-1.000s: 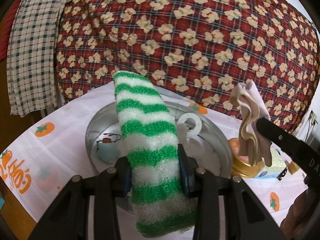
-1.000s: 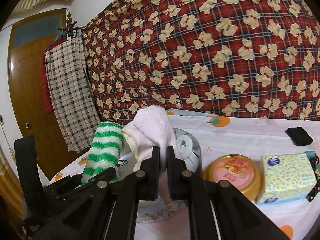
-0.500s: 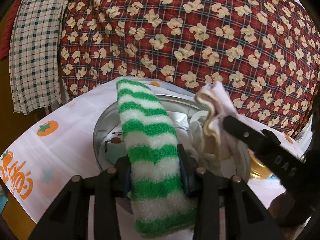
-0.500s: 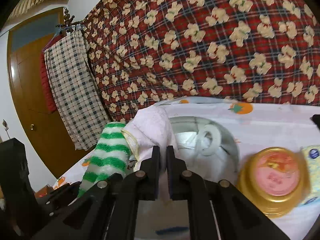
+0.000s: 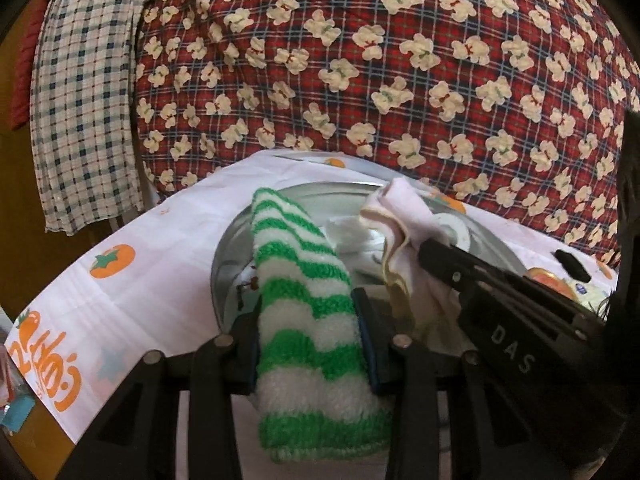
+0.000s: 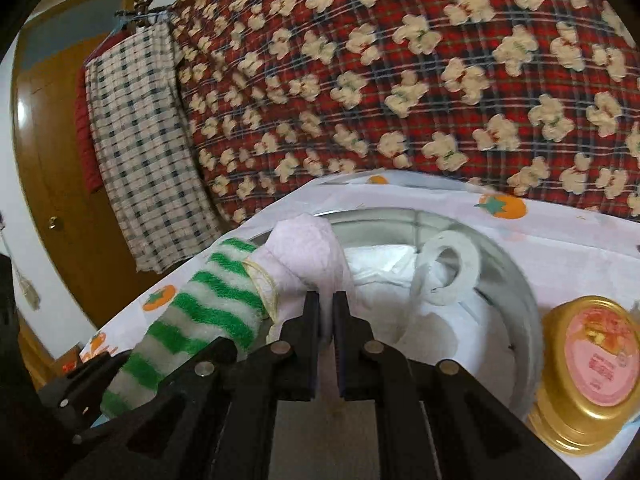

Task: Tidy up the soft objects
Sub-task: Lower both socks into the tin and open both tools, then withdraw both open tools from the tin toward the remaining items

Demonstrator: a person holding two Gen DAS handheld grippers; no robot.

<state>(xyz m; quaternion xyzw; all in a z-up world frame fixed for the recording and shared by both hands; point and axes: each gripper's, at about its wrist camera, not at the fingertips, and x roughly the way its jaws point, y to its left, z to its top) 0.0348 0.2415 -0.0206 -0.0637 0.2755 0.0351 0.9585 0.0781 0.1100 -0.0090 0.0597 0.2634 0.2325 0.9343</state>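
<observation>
One green-and-white striped fuzzy sock: thick, plush, standing upright, the left tongs pinching it at mid-length with the pads pressing into its sides. One pale pink cloth with a cream hem: crumpled, the right tongs clamping it with the jaws nearly together. Both items are hanging just above one round metal basin, directly ahead of the tongs, which is holding white fabric and one white ring. One gold-rimmed tub is sitting right of the right tongs. The bench is wearing a white persimmon-print cover. One red floral plaid quilt is rising behind; one checked towel is hanging far left beside one wooden door.
</observation>
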